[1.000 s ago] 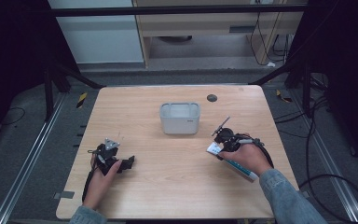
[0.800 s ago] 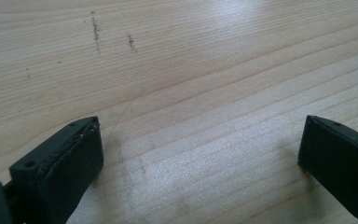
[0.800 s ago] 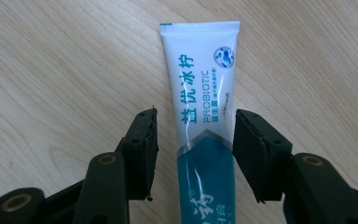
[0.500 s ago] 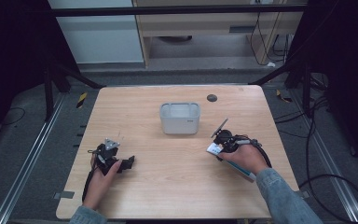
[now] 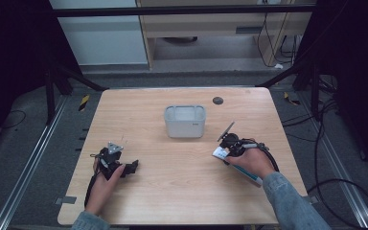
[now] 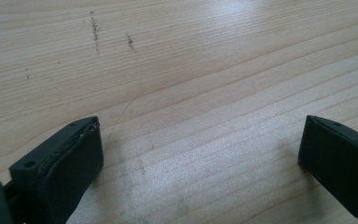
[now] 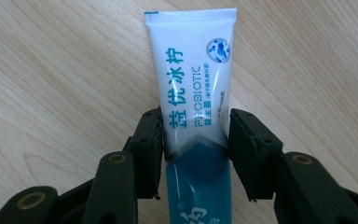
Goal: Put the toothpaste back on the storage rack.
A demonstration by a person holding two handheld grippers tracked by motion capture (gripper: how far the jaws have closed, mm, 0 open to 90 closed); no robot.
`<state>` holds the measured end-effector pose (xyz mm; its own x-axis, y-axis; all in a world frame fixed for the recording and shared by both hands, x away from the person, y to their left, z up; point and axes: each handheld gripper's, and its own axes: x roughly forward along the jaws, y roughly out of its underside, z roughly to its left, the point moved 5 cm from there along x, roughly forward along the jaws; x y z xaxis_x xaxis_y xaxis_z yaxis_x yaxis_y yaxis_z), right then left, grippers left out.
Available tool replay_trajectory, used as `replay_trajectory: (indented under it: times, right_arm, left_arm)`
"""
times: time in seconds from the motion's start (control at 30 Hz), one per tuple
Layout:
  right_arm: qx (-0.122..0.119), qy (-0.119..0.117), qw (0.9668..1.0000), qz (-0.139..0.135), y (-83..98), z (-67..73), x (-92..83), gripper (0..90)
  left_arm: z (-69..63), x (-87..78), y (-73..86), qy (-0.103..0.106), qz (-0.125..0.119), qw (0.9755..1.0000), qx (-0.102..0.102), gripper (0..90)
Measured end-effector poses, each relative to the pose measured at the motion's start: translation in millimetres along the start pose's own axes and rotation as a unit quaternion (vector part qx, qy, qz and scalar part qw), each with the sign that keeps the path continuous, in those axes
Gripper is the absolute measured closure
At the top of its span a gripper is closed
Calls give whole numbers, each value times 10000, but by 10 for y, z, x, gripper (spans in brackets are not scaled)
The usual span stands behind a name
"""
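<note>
I see the wooden surface (image 5: 182,191) first, and I take the grey bin (image 5: 185,121) standing in its middle part as my landmark. The right tool (image 5: 226,143) is to the right of the bin and a little nearer to me, low over the wood, and the left tool (image 5: 124,167) rests to the left of the bin, also nearer to me, well apart from it. The toothpaste tube (image 7: 198,88) lies flat on the surface to the right of the bin, with its crimped end toward the bin, and it passes between the jaws of the right tool. In the right gripper view these jaws have just been closing, with the tube between them; the left pad seems to touch the edge of the tube, while on the right side I think a thin gap remains, so I judge the grip is not yet firm. The left tool stands wide apart over bare wood and holds nothing. The step in hand, as I understand it, is the grasp of the tube. The next move asks me to finish the squeeze gently, then lift and carry the tube toward the bin, probably to drop it inside.
</note>
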<state>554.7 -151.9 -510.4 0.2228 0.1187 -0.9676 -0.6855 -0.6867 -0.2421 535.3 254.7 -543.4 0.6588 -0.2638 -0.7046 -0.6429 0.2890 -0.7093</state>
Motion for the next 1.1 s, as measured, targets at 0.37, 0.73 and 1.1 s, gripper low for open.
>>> replay_trajectory:
  times: [0.37, 0.73, 1.1]
  right_arm:
    - [34, 3, 10000, 8, 26, -7, 21, 563]
    - [-116, 115, 9999, -15, 13, 4, 9, 622]
    - [-54, 133, 9999, -67, 22, -9, -9, 710]
  left_arm:
    - [0, 0, 0, 1, -1, 10000, 1, 0]
    - [0, 0, 0, 1, 1, 10000, 3, 0]
    - [0, 0, 0, 0, 1, 10000, 4, 0]
